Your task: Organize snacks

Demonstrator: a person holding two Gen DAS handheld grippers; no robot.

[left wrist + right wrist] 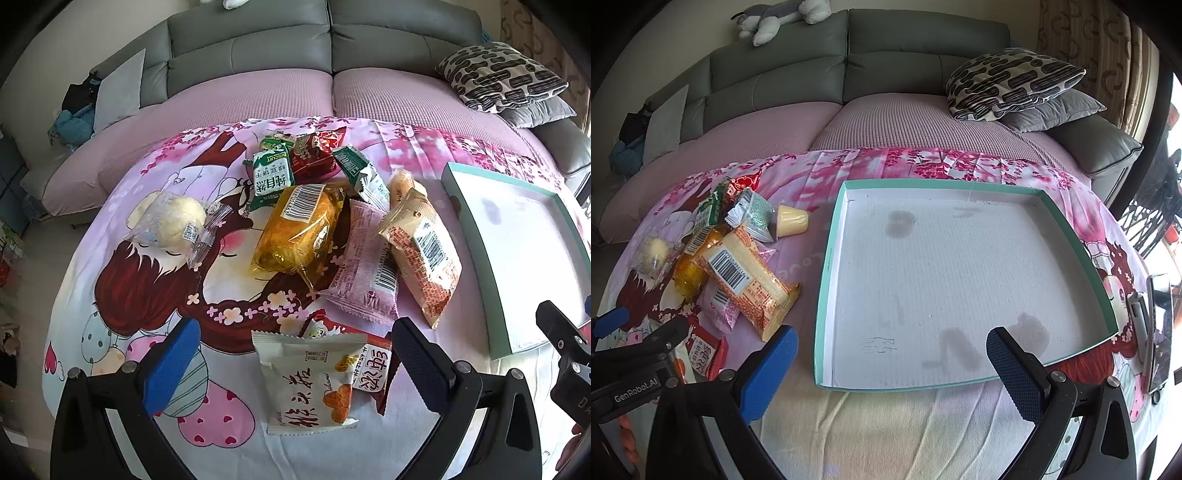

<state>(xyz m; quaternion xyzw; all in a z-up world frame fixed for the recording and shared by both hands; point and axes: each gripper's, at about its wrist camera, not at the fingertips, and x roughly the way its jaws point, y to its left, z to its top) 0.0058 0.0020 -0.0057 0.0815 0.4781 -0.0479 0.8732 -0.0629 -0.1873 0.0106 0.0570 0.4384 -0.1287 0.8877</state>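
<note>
A grey sectional sofa [886, 55] with pink seat covers backs a table draped in a pink cartoon-print cloth [147, 258]. On the cloth's right side lies a shallow teal-rimmed box lid [827, 266], white inside and holding no snacks, with faint grey stains on its floor. The right gripper [890, 354] hangs low over the lid's near edge, its blue-padded fingers spread wide around nothing.

Left of the lid, well apart from that gripper, the snacks lie in a loose heap: a yellow cake packet [295, 229], a pink packet [364, 266] and an orange-and-cream packet [424, 251] overlapping, green biscuit packets [271, 177] and a red packet [317, 155] behind, a clear-wrapped bun [173, 221] off to the left, and a small jelly cup [792, 219] nearest the lid.

The left gripper [295, 365] hovers above the heap's near end, jaws wide, with a white snack packet [310, 380] lying between its fingers, untouched, atop a red one [373, 369].
</note>
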